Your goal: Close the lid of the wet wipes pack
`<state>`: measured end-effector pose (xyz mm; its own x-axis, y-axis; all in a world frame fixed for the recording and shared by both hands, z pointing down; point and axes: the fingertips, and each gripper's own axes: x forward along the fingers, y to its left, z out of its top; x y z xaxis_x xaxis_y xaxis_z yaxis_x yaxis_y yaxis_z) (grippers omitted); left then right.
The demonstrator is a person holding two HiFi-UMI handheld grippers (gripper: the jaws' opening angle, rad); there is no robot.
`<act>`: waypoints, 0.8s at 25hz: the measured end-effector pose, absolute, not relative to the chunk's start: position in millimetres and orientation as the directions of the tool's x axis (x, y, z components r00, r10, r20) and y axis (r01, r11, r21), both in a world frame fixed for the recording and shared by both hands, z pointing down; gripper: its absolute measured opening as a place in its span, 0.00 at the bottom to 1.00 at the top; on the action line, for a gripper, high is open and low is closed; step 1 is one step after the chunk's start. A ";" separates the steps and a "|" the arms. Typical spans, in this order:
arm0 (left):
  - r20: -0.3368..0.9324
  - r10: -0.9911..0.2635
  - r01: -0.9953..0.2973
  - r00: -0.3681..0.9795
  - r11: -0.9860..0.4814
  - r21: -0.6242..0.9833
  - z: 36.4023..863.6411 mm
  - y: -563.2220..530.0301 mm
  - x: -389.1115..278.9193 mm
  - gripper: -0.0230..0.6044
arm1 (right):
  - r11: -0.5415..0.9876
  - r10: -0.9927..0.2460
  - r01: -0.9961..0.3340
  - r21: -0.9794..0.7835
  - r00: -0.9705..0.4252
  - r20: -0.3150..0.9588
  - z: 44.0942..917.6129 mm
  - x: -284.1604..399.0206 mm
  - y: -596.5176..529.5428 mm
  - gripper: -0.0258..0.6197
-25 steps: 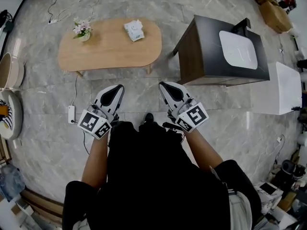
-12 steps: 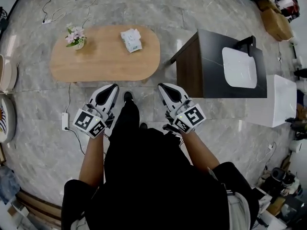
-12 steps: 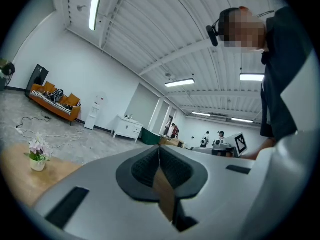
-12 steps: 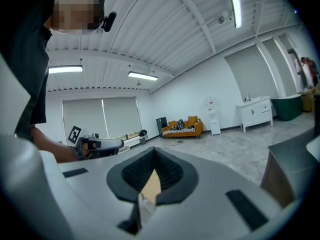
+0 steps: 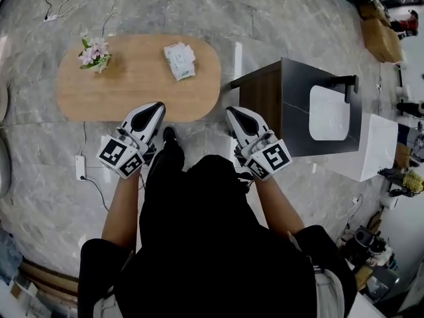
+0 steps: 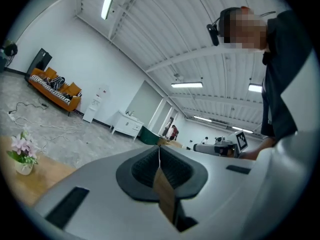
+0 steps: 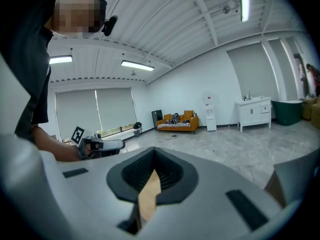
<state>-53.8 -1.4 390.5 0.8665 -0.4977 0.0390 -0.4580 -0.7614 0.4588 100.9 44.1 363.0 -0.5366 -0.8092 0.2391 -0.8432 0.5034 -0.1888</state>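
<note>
The wet wipes pack lies on the right part of an oval wooden table, white with green print; whether its lid stands open I cannot tell from here. My left gripper is shut and empty, held in the air over the table's near edge, well short of the pack. My right gripper is also shut and empty, off the table's right end. In the left gripper view the jaws of the left gripper meet at the tip. The right gripper looks the same in its own view. Neither gripper view shows the pack.
A small pot of pink flowers stands at the table's left end. A dark cabinet with a white pad stands right of the table, a white box beyond it. A power strip and cable lie on the marble floor.
The person has stepped forward: table and cabinet sit closer beneath the grippers in the head view. Both grippers stay shut and keep their place in front of the body.
</note>
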 end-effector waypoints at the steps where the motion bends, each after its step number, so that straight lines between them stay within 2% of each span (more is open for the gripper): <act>1: 0.040 -0.496 -0.456 0.867 -0.758 0.467 394.3 -8.0 -51.5 0.06 | 0.501 -0.810 -0.845 -0.188 -0.534 0.244 364.9 103.5 36.5 0.06; 8: 0.064 -0.518 -0.483 0.853 -0.738 0.472 399.4 -49.2 -27.1 0.06 | 0.504 -0.802 -0.836 -0.215 -0.546 0.243 375.6 139.5 -25.2 0.06; 12: 0.145 -0.589 -0.598 0.795 -0.722 0.349 410.2 -85.9 -22.0 0.06 | 0.573 -0.754 -0.784 -0.240 -0.618 0.220 384.6 154.8 -69.3 0.06; 15: 0.166 -0.656 -0.666 0.737 -0.660 0.349 403.2 -107.7 -16.7 0.06 | 0.637 -0.699 -0.723 -0.266 -0.688 0.195 381.8 166.7 -100.3 0.06; 20: 0.210 -0.695 -0.722 0.687 -0.621 0.306 392.2 -137.4 9.3 0.06 | 0.744 -0.530 -0.567 -0.354 -0.823 0.205 399.7 173.9 -142.6 0.06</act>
<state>9.3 -137.4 392.2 0.6872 -0.6954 0.2102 -0.7218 -0.6208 0.3058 173.9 -142.6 399.7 -0.8227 -0.5304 0.2046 -0.5674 0.7437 -0.3536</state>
